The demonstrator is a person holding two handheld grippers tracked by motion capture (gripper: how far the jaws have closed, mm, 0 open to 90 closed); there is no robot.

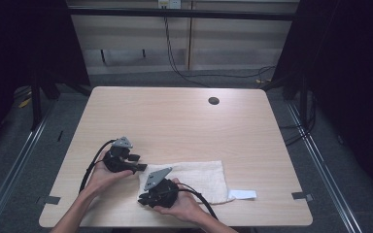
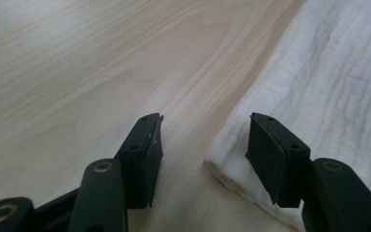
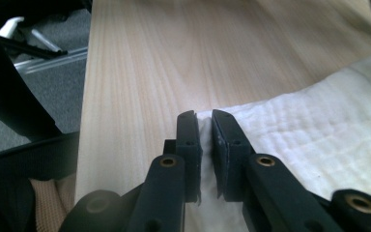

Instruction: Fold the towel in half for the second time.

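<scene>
White cloth (image 1: 194,178) lies flat on the wooden bench (image 1: 175,121), near its front edge. Right gripper (image 3: 204,126) is clamped on the cloth's corner, fabric pinched between its jaws. Left gripper (image 2: 204,145) sits just beside the cloth's edge, jaws spread wide, one over bare wood, one over the cloth. A white paper slip (image 1: 243,194) touches the cloth's far end.
</scene>
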